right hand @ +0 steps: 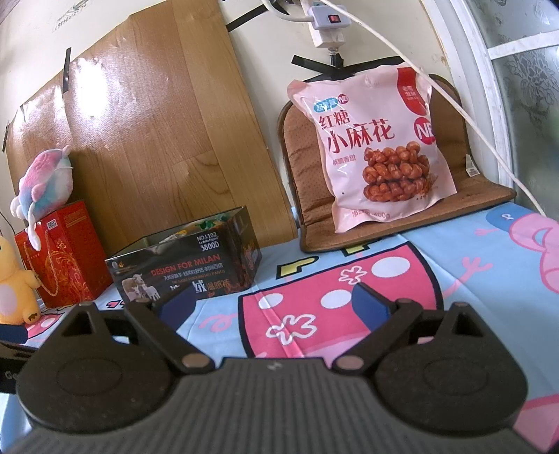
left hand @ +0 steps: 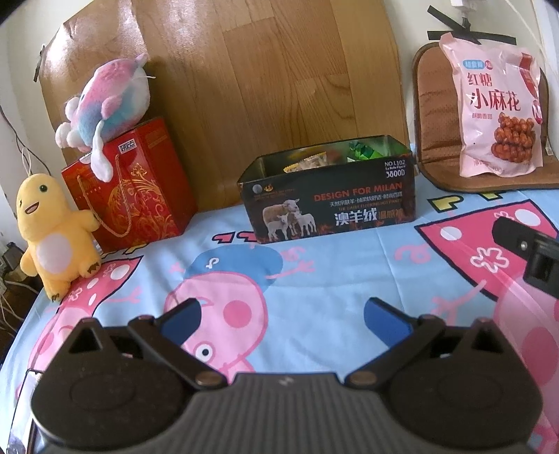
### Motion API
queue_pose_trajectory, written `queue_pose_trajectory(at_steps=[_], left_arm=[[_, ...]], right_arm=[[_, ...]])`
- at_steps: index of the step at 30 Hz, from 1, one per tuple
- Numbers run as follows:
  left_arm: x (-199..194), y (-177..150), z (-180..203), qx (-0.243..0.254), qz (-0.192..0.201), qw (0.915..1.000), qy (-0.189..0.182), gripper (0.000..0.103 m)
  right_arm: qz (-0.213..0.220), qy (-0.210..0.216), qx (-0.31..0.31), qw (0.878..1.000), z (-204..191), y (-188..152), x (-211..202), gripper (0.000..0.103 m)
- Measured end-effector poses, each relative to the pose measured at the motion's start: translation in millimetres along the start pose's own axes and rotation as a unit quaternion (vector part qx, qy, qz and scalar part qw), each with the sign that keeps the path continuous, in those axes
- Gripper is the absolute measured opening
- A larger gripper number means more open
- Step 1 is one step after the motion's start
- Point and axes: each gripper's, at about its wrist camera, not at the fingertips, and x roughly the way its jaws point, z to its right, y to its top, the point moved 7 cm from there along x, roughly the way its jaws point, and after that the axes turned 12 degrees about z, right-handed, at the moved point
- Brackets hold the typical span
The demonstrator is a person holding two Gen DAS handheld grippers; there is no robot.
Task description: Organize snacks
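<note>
A black open tin box (left hand: 332, 202) with sheep pictures stands on the cartoon bedsheet (left hand: 314, 297); several small wrapped snacks (left hand: 314, 162) lie inside it. The box also shows in the right wrist view (right hand: 185, 265). A large pink snack bag (left hand: 496, 111) leans upright on a brown cushion (left hand: 433, 125) at the right; it shows in the right wrist view too (right hand: 377, 146). My left gripper (left hand: 281, 319) is open and empty, low over the sheet in front of the box. My right gripper (right hand: 272, 307) is open and empty, in front of the bag and right of the box.
A red gift bag (left hand: 132, 188) with a pink-blue plush (left hand: 108, 101) on top stands left of the box. A yellow plush (left hand: 52, 234) sits at the far left. A wooden panel (left hand: 265, 80) leans on the wall behind. A power strip and cable (right hand: 328, 21) hang above the cushion.
</note>
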Motion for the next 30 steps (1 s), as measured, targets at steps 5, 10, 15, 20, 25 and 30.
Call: queue_pose_trajectory(at_steps=[5, 10, 15, 20, 25, 30], left_arm=[[1.7, -2.4, -0.1, 0.000, -0.005, 1.0000, 0.001, 0.103], [4.1, -5.1, -0.6, 0.001, -0.011, 0.9999, 0.002, 0.103], [6.2, -8.6, -1.0, -0.001, -0.018, 0.9998, 0.000, 0.103], [9.3, -11.8, -1.6, -0.005, -0.027, 0.9996, -0.004, 0.103], [10.8, -14.9, -0.9, -0.005, -0.033, 0.9994, -0.004, 0.103], [12.4, -16.3, -1.0, -0.006, -0.037, 0.9993, -0.005, 0.103]], right_arm=[[0.000, 0.000, 0.000, 1.000, 0.2, 0.1, 0.1, 0.097], [-0.001, 0.000, 0.001, 1.000, 0.2, 0.2, 0.0, 0.097], [-0.001, 0.000, 0.001, 1.000, 0.2, -0.3, 0.3, 0.097], [-0.001, 0.000, 0.001, 1.000, 0.5, -0.6, 0.5, 0.097], [-0.001, -0.001, 0.001, 1.000, -0.1, -1.8, 0.2, 0.097], [-0.001, -0.001, 0.001, 1.000, 0.2, -1.0, 0.6, 0.097]])
